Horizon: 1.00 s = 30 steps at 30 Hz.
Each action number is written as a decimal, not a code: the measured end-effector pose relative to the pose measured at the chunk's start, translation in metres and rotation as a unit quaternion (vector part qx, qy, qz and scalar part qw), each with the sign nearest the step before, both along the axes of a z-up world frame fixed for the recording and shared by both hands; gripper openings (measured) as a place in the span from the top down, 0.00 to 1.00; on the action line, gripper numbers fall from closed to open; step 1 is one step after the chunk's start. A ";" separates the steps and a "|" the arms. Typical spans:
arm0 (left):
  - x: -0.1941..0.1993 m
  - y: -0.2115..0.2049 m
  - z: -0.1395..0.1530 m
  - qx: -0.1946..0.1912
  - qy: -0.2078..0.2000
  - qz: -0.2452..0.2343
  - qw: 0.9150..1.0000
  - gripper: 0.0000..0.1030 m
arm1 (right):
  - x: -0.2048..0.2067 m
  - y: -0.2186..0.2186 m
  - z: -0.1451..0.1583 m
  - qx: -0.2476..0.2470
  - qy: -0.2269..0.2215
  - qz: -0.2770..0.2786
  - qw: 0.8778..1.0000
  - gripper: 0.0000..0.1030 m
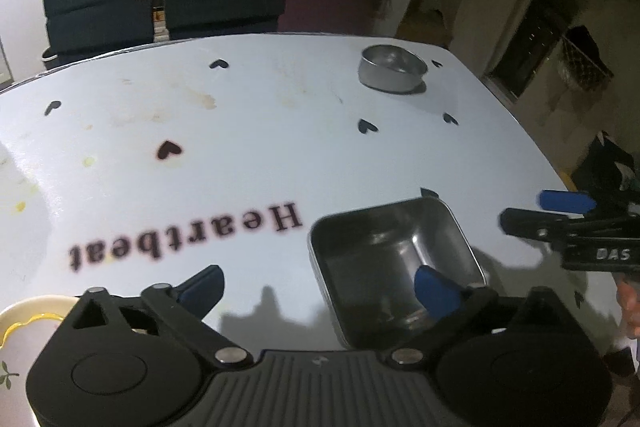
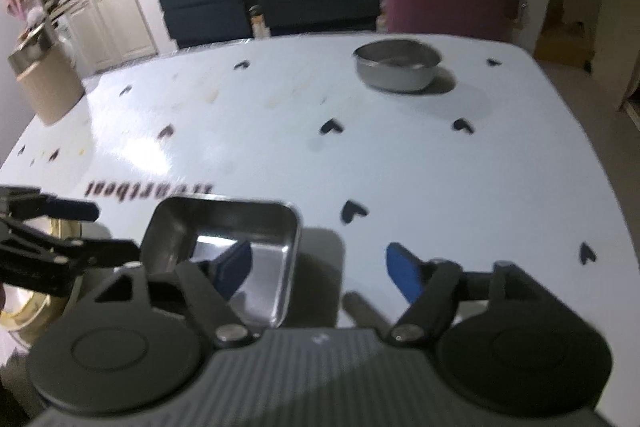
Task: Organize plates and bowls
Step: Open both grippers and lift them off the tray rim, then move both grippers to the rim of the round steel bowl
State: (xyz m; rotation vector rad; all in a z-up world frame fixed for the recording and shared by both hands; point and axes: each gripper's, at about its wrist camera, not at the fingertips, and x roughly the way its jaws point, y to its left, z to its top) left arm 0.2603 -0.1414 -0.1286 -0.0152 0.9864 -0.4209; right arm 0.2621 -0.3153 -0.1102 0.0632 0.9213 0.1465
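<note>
Two hand-held grippers hang over a white table printed with black hearts and the word "Heartbeat". In the left wrist view, the left gripper has its jaws spread wide, gripping nothing; its right blue fingertip sits over the rectangular steel tray at about 4 o'clock. The right gripper is likewise spread wide and grips nothing, the same tray under its left fingertip at 8 o'clock. A round steel bowl stands well apart at 1 o'clock near the far edge. A yellow-rimmed plate lies at 8 o'clock in the left view.
</note>
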 end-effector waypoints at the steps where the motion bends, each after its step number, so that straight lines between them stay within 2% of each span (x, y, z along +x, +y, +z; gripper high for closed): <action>1: 0.001 0.000 0.000 0.002 -0.005 0.005 1.000 0.02 | 0.000 -0.003 0.002 0.001 -0.007 -0.005 1.000 0.15; 4: 0.004 0.000 0.001 0.004 -0.014 0.013 1.000 0.00 | 0.001 -0.011 0.003 0.001 -0.023 -0.024 0.999 0.01; 5: 0.005 -0.001 0.001 0.004 -0.016 0.015 1.000 0.00 | 0.003 -0.013 0.003 -0.001 -0.029 -0.030 0.999 0.00; 14: 0.008 -0.017 0.011 -0.026 -0.040 0.014 0.999 0.00 | 0.021 -0.034 0.000 -0.003 -0.077 -0.091 0.993 0.00; 17: 0.009 -0.025 0.014 -0.043 -0.049 0.019 0.998 0.00 | 0.024 -0.041 -0.002 -0.004 -0.134 -0.108 0.985 0.00; 25: 0.022 -0.059 0.022 -0.074 -0.071 0.034 0.994 0.00 | 0.058 -0.072 -0.013 0.015 -0.131 -0.150 0.980 0.00; 30: 0.043 -0.085 0.019 -0.081 -0.055 0.037 0.995 0.00 | 0.077 -0.096 -0.018 0.038 -0.141 -0.197 0.970 0.00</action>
